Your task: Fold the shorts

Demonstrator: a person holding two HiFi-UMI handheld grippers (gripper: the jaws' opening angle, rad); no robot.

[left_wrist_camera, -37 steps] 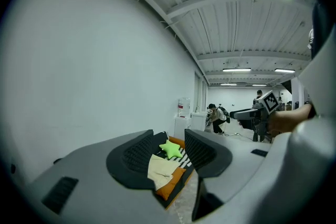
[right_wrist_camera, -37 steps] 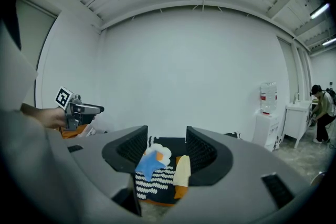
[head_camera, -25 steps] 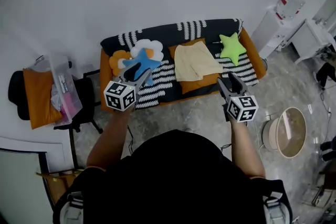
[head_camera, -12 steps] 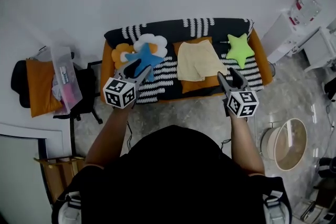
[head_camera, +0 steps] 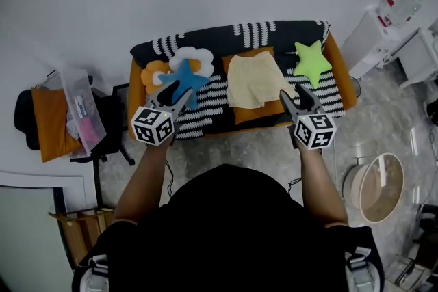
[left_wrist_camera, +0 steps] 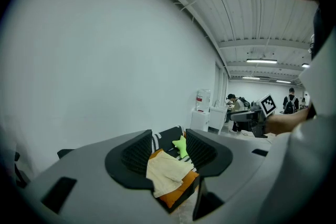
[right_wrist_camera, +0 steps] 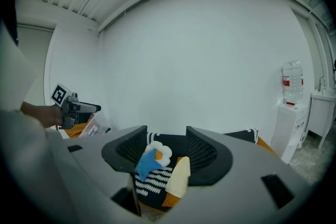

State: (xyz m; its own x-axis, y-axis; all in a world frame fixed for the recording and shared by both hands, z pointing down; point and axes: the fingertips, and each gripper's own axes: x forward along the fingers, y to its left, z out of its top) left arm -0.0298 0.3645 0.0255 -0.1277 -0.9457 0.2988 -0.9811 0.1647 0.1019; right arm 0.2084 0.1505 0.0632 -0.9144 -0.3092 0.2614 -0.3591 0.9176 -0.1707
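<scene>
— Whereabouts of the shorts (head_camera: 254,81)?
— Upper centre of the head view. Pale yellow, spread flat on an orange cushion (head_camera: 256,111), on the sofa (head_camera: 134,92) with the black-and-white striped cover (head_camera: 205,109). Touched by neither gripper.

— Beside them?
— To the left, a blue cushion (head_camera: 183,82) overlapping a white flower-shaped one (head_camera: 195,58). To the right, a green star cushion (head_camera: 312,61).

— Left gripper (head_camera: 176,94)?
— Left of centre, in front of the sofa and apart from it, pointed toward the blue cushion. Fingers moderately apart, gripping nothing.

— Right gripper (head_camera: 295,94)?
— Right of centre, by the lower right corner of the shorts in the frame, aimed at the sofa. Fingers likewise parted, empty between the pads.
</scene>
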